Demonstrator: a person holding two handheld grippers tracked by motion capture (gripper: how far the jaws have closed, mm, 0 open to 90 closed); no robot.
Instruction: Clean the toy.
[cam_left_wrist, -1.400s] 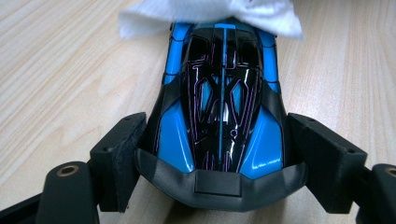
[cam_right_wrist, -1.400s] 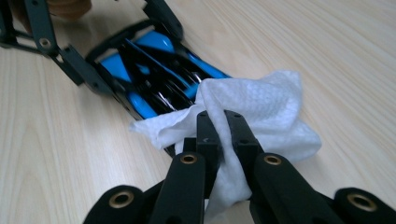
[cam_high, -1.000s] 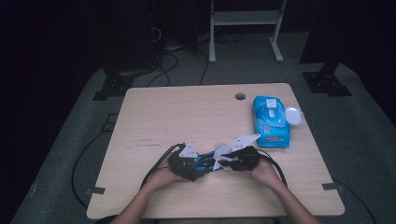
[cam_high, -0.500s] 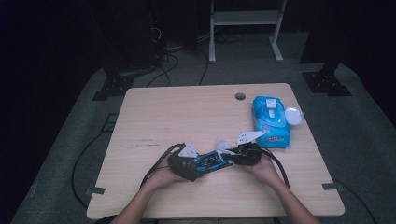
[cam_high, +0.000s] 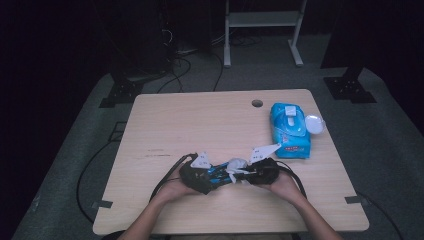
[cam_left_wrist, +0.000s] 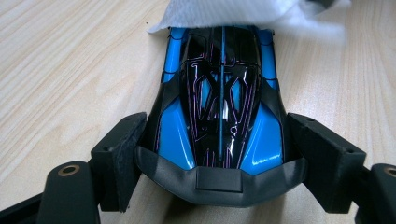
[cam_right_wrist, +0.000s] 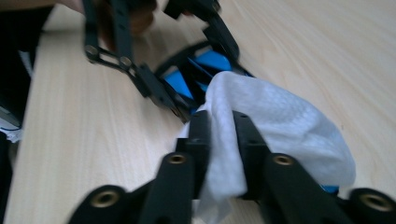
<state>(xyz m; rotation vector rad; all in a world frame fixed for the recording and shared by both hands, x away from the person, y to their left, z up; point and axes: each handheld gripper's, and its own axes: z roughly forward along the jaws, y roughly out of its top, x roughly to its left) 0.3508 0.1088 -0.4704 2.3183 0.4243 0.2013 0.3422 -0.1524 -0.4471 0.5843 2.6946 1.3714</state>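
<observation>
The left gripper (cam_left_wrist: 219, 182) clamps the light, glossy, likely slippery toy car (cam_left_wrist: 219, 116) by its flanks while the right gripper (cam_right_wrist: 219, 135) pinches a limp wet wipe (cam_right_wrist: 275, 126) bunched against it

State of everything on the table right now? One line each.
Toy car: flat on the table, clamped at its sides by the left gripper.
Wet wipe: bunched, pinched in the right gripper, lying over the far end of the car.
Wipe pack: lying flat, lid flipped open, one wipe sticking up.
Left gripper: shut on the car.
Right gripper: shut on the wipe.
</observation>
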